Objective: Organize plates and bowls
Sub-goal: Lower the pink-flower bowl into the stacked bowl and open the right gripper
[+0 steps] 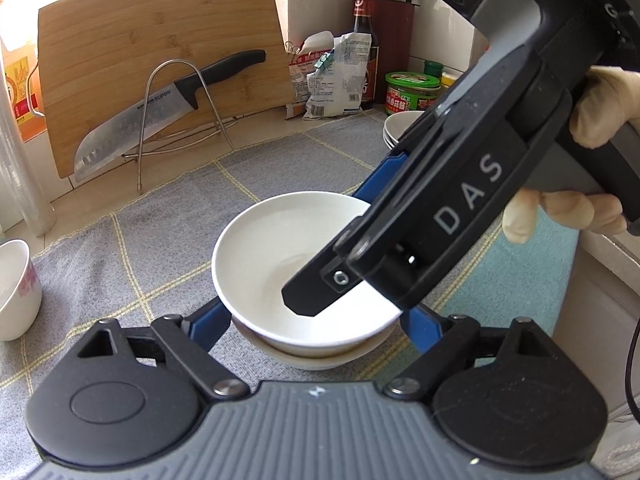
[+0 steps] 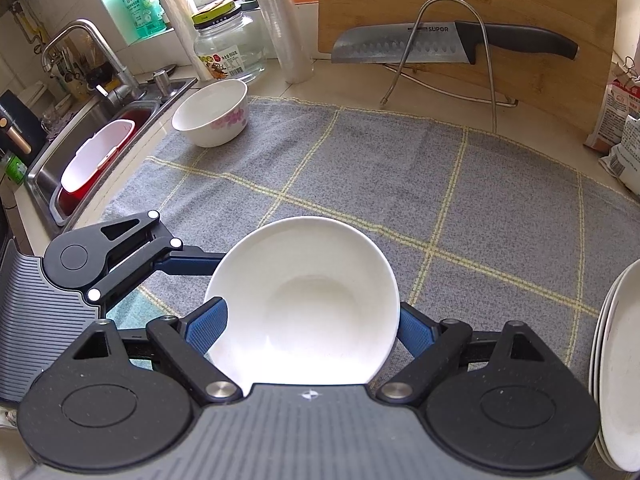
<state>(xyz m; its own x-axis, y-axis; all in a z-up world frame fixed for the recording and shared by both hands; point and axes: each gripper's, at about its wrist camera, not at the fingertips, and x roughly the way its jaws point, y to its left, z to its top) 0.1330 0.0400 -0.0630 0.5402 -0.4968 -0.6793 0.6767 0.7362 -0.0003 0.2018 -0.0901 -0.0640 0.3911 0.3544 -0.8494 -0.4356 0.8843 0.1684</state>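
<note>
A plain white bowl (image 1: 292,264) sits nested in a second white bowl (image 1: 308,358) on the grey checked mat (image 1: 168,248). My left gripper (image 1: 316,320) holds the stack, its blue fingers (image 1: 208,326) against both sides. My right gripper (image 2: 308,320) comes in from the right, also shows in the left wrist view (image 1: 420,216), and its blue fingers (image 2: 206,326) straddle the top bowl (image 2: 304,304). A flowered white bowl (image 2: 212,116) stands at the mat's far left corner. A stack of white plates (image 2: 616,364) lies at the right.
A bamboo cutting board (image 1: 160,60) and a knife (image 1: 160,112) on a wire stand (image 2: 444,56) lean at the back. Bottles, jars and bags (image 1: 360,68) crowd the back right. A sink (image 2: 92,152) with a red and white tub lies left of the mat.
</note>
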